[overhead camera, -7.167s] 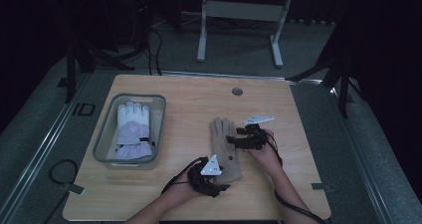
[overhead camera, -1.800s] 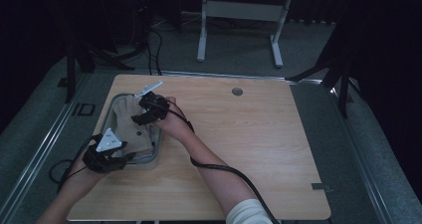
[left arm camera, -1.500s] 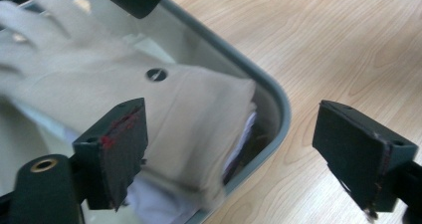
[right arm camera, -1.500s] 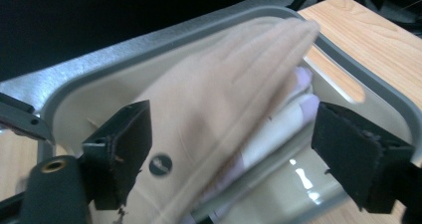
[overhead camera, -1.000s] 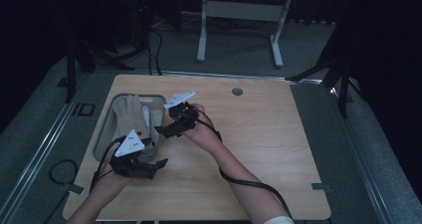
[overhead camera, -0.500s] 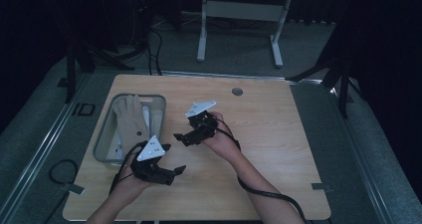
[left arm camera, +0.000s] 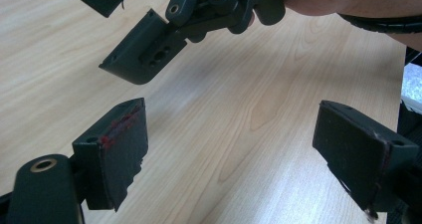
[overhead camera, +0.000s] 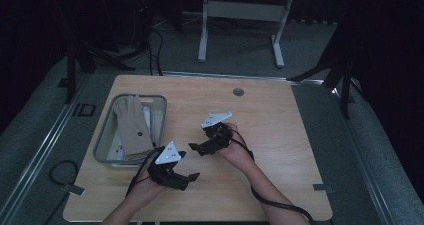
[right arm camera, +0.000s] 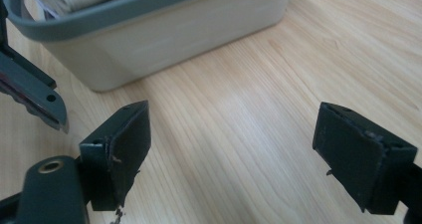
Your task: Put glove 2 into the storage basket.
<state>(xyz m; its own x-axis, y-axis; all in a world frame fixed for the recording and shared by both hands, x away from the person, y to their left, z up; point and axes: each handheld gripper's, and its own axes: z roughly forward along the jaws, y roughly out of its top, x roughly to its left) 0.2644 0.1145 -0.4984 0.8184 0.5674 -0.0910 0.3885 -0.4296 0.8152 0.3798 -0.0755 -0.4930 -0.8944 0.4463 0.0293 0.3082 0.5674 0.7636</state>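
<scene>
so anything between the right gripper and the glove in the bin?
Only the bin's near wall. The tan glove lies inside the bin; the right gripper is open over bare table, nothing else between them.

We are seeing a smooth, pale wood-grain desk [overhead camera: 280,115], a matt grey plastic bin [overhead camera: 102,147] holding a soft tan cloth glove [overhead camera: 132,130], and matt black tool pads [left arm camera: 122,149] looking scuffed.

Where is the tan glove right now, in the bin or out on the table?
In the bin: the tan glove lies inside it.
</scene>
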